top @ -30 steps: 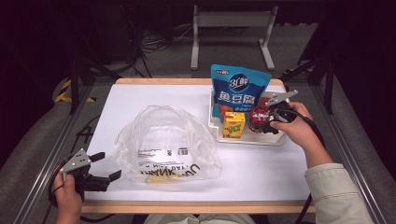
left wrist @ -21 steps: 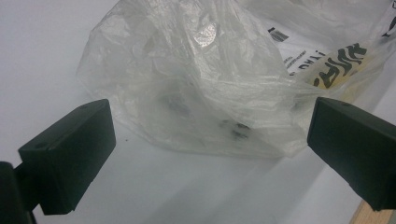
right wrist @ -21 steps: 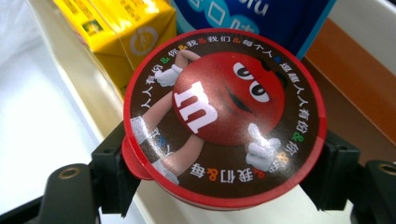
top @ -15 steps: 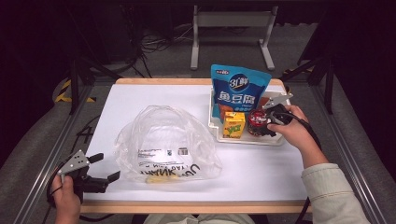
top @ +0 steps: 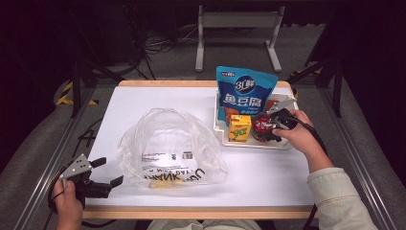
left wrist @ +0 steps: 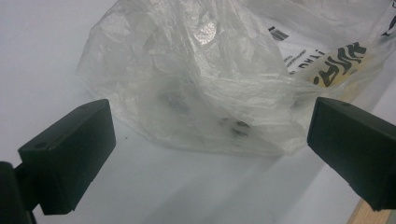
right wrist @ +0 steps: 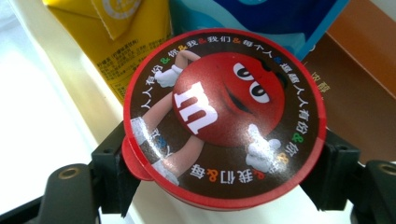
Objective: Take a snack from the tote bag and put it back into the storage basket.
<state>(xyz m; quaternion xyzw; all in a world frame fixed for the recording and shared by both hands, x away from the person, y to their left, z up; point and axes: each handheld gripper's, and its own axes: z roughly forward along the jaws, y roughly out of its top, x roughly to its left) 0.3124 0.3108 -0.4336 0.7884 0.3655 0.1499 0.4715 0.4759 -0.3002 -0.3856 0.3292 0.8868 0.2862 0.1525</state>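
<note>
Since a second ago, little has shifted: the right gripper (top: 269, 128) has eased slightly lower and nearer the front of the white tray (top: 253, 143), and the left gripper (top: 106, 171) sits where it did at the table's near left corner. In the right gripper view, the two black jaws stand on either side of the round candy tub (right wrist: 224, 119), pressed against its red rim at left and right, so the claw is closed about the tub as far as its width allows. The tub's lid faces the camera, brown with a red cartoon figure and a ring of small coloured characters. In the high view the tub (top: 263, 125) sits inside the tray, just beside the yellow drink carton (top: 240, 128) and in front of the blue snack pouch (top: 244, 95), which stands upright at the tray's back. An orange-brown packet (right wrist: 359, 88) lies behind the tub to the right. The person's right hand (top: 301, 136) grips the tool from the tray's right side. The left gripper's jaws are spread wide, holding nothing; in the left gripper view they frame the crumpled clear plastic bag (left wrist: 219, 88) without touching it. That bag (top: 170, 148) lies on the white table (top: 143, 103), well apart from the tray, its printed side toward the near edge.
</note>
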